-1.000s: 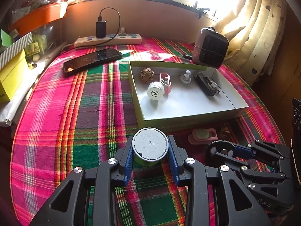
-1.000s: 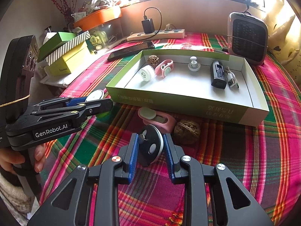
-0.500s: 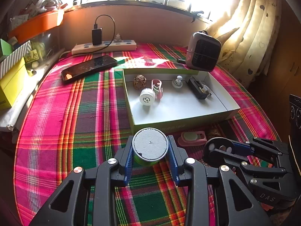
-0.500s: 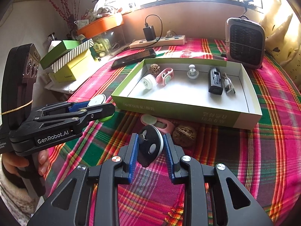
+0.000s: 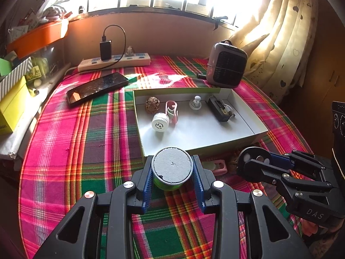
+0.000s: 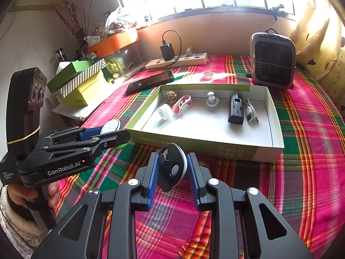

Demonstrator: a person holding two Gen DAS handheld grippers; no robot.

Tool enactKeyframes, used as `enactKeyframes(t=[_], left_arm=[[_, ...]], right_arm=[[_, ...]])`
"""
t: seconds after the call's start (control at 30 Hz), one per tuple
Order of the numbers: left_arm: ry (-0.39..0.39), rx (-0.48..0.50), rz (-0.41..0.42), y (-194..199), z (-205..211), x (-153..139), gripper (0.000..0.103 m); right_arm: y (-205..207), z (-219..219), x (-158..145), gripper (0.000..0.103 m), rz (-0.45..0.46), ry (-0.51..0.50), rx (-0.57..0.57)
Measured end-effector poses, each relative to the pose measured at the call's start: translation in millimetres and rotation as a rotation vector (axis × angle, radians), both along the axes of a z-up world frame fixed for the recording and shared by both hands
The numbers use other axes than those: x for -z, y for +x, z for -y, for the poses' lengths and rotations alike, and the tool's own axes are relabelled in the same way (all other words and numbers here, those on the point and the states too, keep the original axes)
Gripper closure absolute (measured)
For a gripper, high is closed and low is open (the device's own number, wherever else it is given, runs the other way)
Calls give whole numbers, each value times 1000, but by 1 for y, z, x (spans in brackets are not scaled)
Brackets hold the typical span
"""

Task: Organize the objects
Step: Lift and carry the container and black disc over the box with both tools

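Observation:
My left gripper (image 5: 172,173) is shut on a green jar with a grey lid (image 5: 171,165), held above the plaid cloth just before the near wall of the green box (image 5: 248,138). My right gripper (image 6: 172,168) is shut on a black disc with silver spots (image 6: 172,166), also raised; it shows in the left wrist view (image 5: 254,160). The box (image 6: 194,140) holds a white cap (image 6: 165,112), a pink clip (image 6: 182,105), a walnut (image 6: 171,96), a white knob (image 6: 212,100), a black device (image 6: 236,109) and a small plug (image 6: 251,111). A pink case (image 5: 217,166) lies by the box.
A phone (image 5: 97,87), a power strip with charger (image 5: 114,61) and a small heater (image 5: 226,64) sit at the back of the table. Yellow and green boxes (image 6: 84,82) stand on the left. A curtain (image 5: 280,32) hangs on the right.
Both grippers have risen and drawn back from the box with their objects; the box and table look farther away. The pink case and nut are now mostly hidden.

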State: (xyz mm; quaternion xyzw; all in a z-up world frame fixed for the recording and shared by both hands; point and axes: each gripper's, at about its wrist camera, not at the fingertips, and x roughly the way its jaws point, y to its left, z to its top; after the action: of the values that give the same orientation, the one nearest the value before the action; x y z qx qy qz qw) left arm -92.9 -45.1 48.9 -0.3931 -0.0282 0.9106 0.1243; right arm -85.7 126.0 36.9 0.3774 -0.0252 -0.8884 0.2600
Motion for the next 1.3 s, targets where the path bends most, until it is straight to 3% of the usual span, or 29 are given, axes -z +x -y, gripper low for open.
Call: enactKeyframes(t=[0.57, 1.3], left_arm=[[3, 9, 2, -17, -13, -4, 72], [10, 22, 34, -51, -25, 8, 73]], right_arm=[[-34, -9, -11, 75, -13, 7, 19], [-112, 9, -1, 75, 34, 54, -5]])
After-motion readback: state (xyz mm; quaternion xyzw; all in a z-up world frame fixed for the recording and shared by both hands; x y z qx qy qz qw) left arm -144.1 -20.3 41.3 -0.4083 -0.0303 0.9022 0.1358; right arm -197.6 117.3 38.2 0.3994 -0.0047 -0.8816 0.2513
